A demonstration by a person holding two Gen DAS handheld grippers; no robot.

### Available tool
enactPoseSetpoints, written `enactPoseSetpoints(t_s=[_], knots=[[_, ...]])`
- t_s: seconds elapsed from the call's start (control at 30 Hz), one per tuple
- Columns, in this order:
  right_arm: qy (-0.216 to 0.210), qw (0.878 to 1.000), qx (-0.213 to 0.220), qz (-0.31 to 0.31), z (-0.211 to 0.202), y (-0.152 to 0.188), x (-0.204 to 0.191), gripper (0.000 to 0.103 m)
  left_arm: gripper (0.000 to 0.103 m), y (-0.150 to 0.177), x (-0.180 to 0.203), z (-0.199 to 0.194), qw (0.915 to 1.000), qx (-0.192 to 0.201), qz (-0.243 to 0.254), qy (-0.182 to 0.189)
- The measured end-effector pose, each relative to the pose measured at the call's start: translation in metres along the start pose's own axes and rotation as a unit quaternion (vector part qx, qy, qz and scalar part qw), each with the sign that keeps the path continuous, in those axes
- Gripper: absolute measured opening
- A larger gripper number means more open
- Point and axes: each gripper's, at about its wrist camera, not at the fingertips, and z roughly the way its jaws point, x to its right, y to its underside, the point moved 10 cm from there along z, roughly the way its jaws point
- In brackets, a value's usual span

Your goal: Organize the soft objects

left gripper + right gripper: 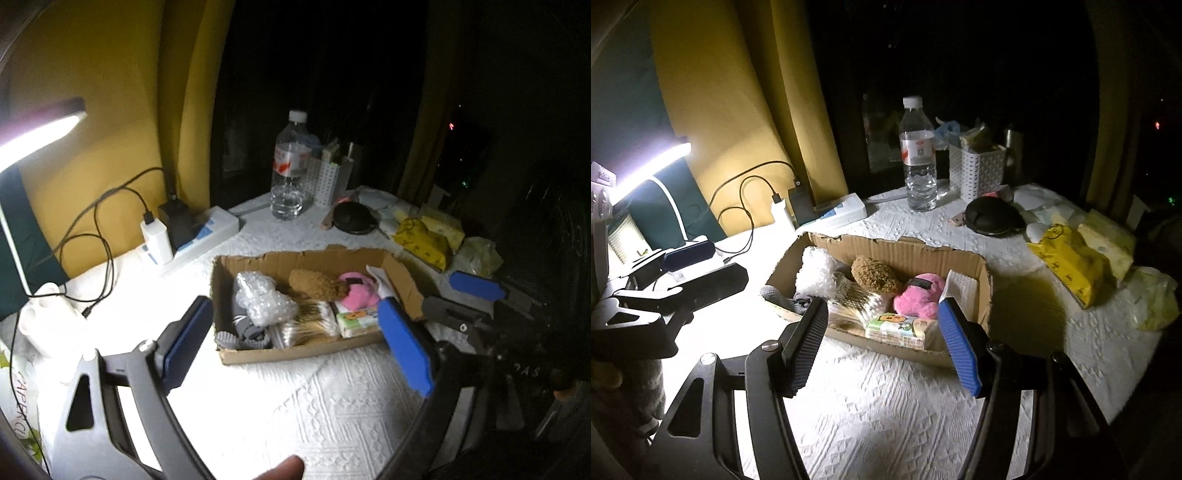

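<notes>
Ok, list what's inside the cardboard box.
Inside the cardboard box: bubble wrap, a brown plush, a pink plush, a pack of cotton swabs, a tissue pack and something grey. Whatever lies beneath them is covered.

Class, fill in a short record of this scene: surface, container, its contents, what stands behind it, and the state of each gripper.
surface: white embossed tablecloth
container: open cardboard box
contents: pink plush toy, brown plush toy, bubble wrap, tissue pack, cotton swabs
behind box: water bottle, white basket, power strip
left gripper: jaws open, empty
right gripper: jaws open, empty
</notes>
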Motion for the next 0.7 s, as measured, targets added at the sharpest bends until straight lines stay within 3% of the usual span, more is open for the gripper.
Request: enactPoseSetpoints(t_s=[0.3, 0.7], knots=[[0.023, 0.999, 0.023, -0.001, -0.039, -0.004, -0.005, 0.072, 0.092, -0.008, 0.014, -0.035, 0.9996, 0.022, 0.019, -0.005], [0.046, 0.997, 0.059, -0.007, -0.09, -0.019, -0.013, 0.073, 0.092, -0.024, 0.026, -0.075, 0.9985, 0.047, 0.029, -0.002]])
